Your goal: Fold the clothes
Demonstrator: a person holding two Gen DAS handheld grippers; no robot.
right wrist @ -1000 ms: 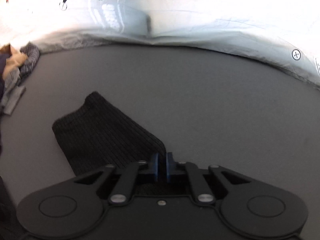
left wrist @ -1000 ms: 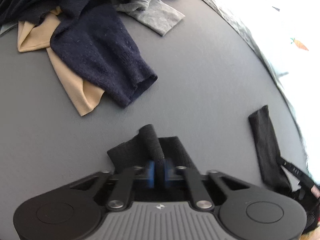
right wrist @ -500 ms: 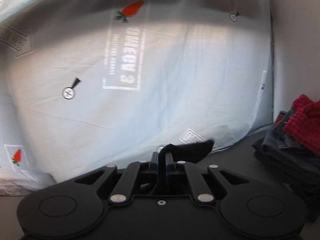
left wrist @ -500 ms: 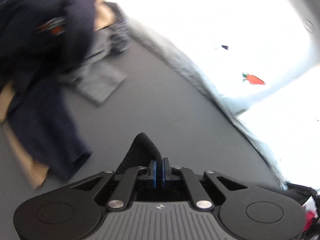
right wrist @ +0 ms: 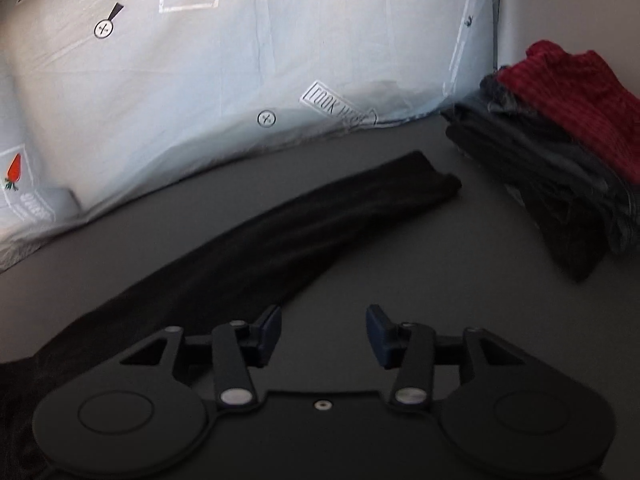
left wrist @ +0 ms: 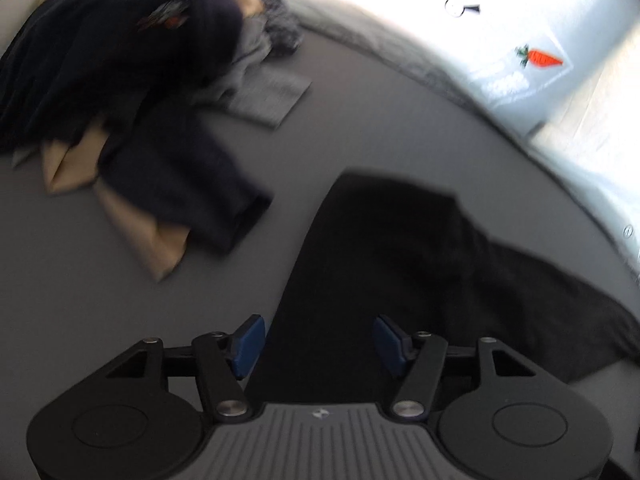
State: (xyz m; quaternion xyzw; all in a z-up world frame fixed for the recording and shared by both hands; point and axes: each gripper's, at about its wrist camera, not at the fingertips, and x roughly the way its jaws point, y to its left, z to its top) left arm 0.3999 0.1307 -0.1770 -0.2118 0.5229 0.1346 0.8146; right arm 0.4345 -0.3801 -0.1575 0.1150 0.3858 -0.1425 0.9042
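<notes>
Left tool (left wrist: 319, 344) spread wide, holding nothing, blue pads (left wrist: 249, 344) apart above a black garment (left wrist: 384, 272). Black garment lying flat on the grey surface (left wrist: 120, 320), running from just under the left tool away toward the right edge of the left wrist view. Blurred in this view.

Farther off to the left, a heap of unfolded clothes (left wrist: 120, 64): a dark navy piece (left wrist: 180, 184) draped over a tan piece (left wrist: 152, 240), with a grey piece (left wrist: 272, 96) just beyond. Pale printed sheet (left wrist: 520, 40) with a small carrot motif (left wrist: 540, 58) along the far edge.

Right tool (right wrist: 324, 336) also spread wide and holding nothing, poised over bare grey surface (right wrist: 400, 272). Long black sleeve (right wrist: 320, 220) of the same garment stretched diagonally, from beside the tool's left pad up toward the right, lying flat. Well apart to the right, a folded stack (right wrist: 560, 184) of dark clothes topped by a red knit piece (right wrist: 580, 104). Pale printed sheet (right wrist: 240, 60) rising behind as a backdrop.
</notes>
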